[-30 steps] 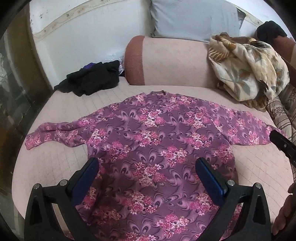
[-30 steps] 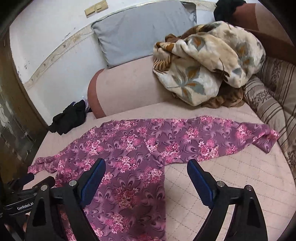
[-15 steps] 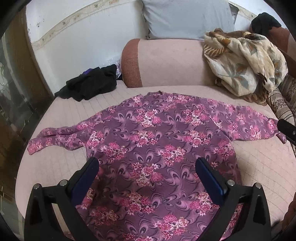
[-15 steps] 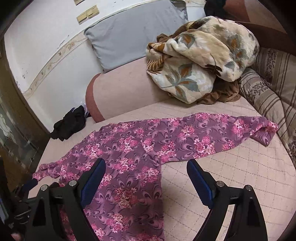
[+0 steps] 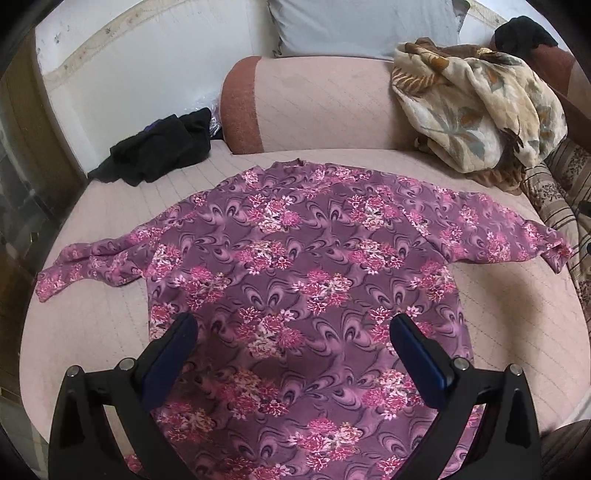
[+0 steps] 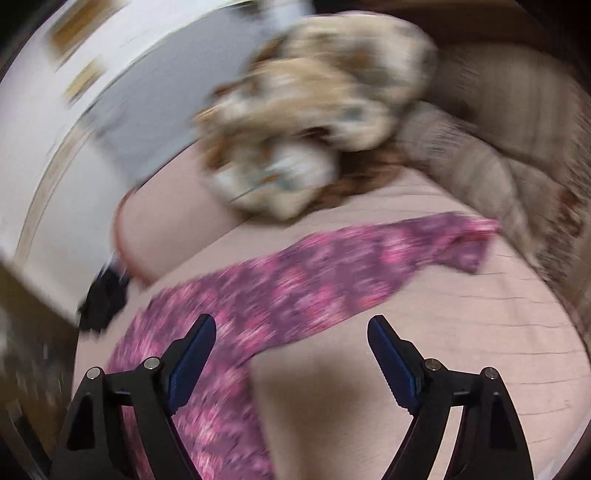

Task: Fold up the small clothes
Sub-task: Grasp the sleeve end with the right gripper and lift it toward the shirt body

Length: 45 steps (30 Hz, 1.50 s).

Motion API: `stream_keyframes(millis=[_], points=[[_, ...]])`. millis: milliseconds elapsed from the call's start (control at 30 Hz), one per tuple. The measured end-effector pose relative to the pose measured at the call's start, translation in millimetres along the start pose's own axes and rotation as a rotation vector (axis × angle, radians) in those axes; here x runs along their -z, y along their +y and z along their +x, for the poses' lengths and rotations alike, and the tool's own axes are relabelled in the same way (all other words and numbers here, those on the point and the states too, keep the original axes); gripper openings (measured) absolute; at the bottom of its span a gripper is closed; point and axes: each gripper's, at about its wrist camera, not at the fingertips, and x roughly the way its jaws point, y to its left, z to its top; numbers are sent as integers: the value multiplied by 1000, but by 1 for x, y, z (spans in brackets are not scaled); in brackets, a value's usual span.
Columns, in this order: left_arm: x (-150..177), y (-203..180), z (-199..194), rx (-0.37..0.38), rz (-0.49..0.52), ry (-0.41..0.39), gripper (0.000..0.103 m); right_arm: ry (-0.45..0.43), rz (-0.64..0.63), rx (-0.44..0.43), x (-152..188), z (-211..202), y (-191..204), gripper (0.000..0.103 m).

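So the purple floral top is spread flat on the pink mattress, collar toward the bolster, both sleeves stretched out to the sides. The left gripper hangs over the lower body of the top with its fingers wide apart, nothing between them. The right gripper is spread wide too, holding nothing, sitting over the spot where the top's right edge meets bare mattress; that view is really smeared, so fine detail is a wash. The right sleeve end lies near the striped cushion. A floral blanket is heaped on the bolster's right end, a grey pillow is behind it, and a black bundle sits back left.
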Motion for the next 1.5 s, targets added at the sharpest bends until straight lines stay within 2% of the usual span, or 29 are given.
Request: stream_keyframes(millis=[100,133,200,300,333,400,433,533,567,600,667,733,800,867,900,967,1000,1033,1100,1133,1200,1233,1267,1333,1367,1400,1433,1467,1500], points=[[-1,3,0,28,-14,13,103,13,103,115,-42,26,-47,85],[0,3,1,27,-14,14,103,31,143,139,-52,38,-62,79],[-1,3,2,24,-15,17,103,89,244,175,-70,69,-93,72],[-2,4,5,27,-19,26,103,123,298,199,-77,101,-111,64],[-2,3,6,26,-16,27,103,122,304,196,-77,106,-115,56],[-3,3,8,22,-10,27,103,100,282,262,-75,112,-118,23],[-3,4,8,21,-11,29,103,82,279,261,-74,109,-118,11],[-6,13,9,57,-52,51,103,-28,179,225,-73,76,-90,11],[-7,16,8,69,-69,53,103,-80,90,196,-78,63,-67,11],[-8,20,6,73,-80,46,103,-150,-75,180,-77,43,-25,10],[-10,27,3,61,-94,29,103,-232,-264,139,-60,15,29,10],[-12,39,-1,70,-128,19,103,-263,-453,-45,-18,-17,92,10],[-17,55,-4,105,-178,16,103,-254,-587,-156,25,-33,136,10],[-21,77,-5,141,-225,16,103,-211,-690,-218,72,-40,175,10],[-23,92,-4,162,-254,22,103,-164,-720,-278,98,-42,190,10],[-22,116,3,183,-305,49,103,-80,-729,-375,138,-37,206,11],[-21,128,7,188,-334,65,103,6,-750,-426,167,-25,217,11],[-18,140,12,190,-368,79,103,55,-770,-444,183,-15,221,11],[-11,161,25,201,-446,118,103,219,-859,-466,231,15,234,11],[-9,166,29,215,-463,127,103,268,-883,-468,243,23,237,15],[-5,171,40,245,-480,169,103,432,-927,-497,269,39,240,26],[-3,171,45,275,-497,190,103,500,-953,-531,274,42,240,42],[-1,169,48,300,-504,197,103,539,-981,-563,278,38,239,49],[0,160,55,339,-498,225,103,525,-979,-605,261,22,233,52],[0,155,57,348,-488,231,103,518,-954,-616,251,19,230,63],[-1,146,60,356,-463,239,103,482,-877,-636,223,15,220,68],[0,137,61,353,-434,248,103,455,-827,-641,218,11,217,75],[0,128,63,346,-407,258,103,414,-716,-634,189,14,201,79],[3,118,66,335,-370,274,103,393,-640,-620,174,19,190,79]])
